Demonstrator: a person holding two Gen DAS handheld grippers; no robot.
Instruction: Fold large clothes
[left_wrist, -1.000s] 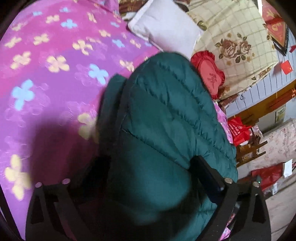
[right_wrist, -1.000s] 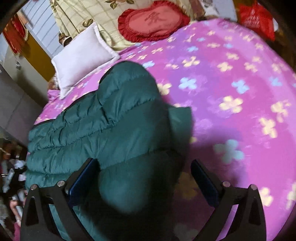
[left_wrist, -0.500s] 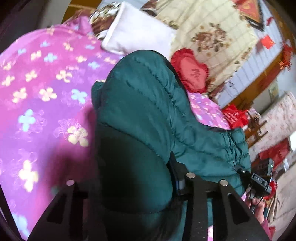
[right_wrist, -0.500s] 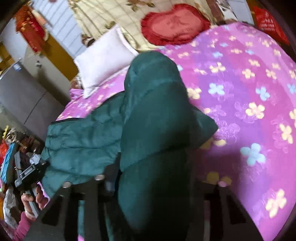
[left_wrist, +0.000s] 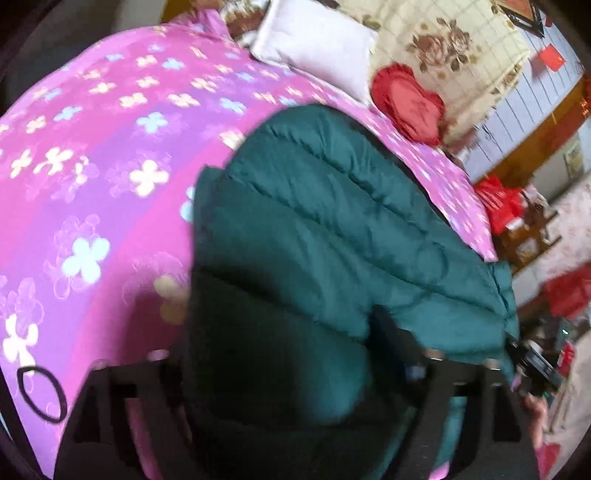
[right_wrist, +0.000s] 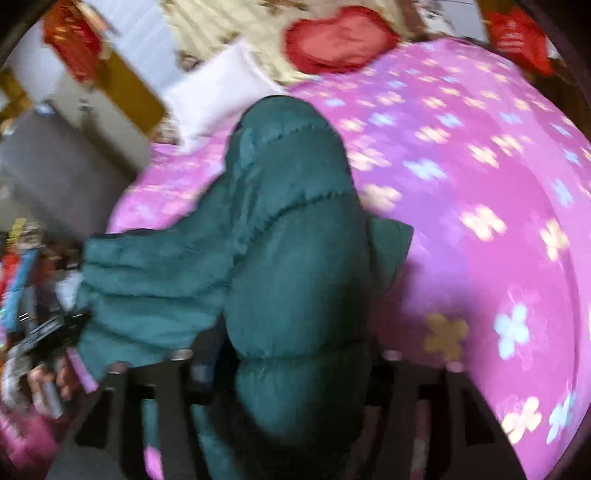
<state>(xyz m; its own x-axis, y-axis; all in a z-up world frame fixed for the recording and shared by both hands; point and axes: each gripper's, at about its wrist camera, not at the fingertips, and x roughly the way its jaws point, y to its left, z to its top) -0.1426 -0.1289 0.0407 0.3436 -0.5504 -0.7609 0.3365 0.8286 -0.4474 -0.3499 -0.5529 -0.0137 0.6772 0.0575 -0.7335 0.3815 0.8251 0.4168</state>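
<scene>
- The green puffer jacket (left_wrist: 332, 236) lay on the bed (left_wrist: 92, 184), over the pink flowered bedspread, with its near end raised off the cover.
- The left claw (left_wrist: 280, 373) was pinching a thick padded fold of the jacket, its fingers closed against the bulk on both sides.
- The right claw (right_wrist: 291, 362) was likewise clamped on a puffy part of the jacket (right_wrist: 288, 221), fabric filling the gap between its fingers.
- Both grips sat at the near edge, probably so the two corners could be lifted together and carried over as one flap; that reads as the start of a fold.
- The jacket's long axis ran from the claws away toward the head of the bed, its far rounded end pointing at the white pillow (left_wrist: 314, 44) and the red heart cushion (left_wrist: 406, 103).
- In the right wrist view a wide part of the jacket spread out to the left, reaching the bed's edge.
- At that left edge a hand (right_wrist: 48, 380) holding the other tool showed, blurred.
- Both views were smeared, so seam and zip details could not be made out.
- The padding looked bulky and springy, so I judged a fold might puff back open unless pressed down.
</scene>
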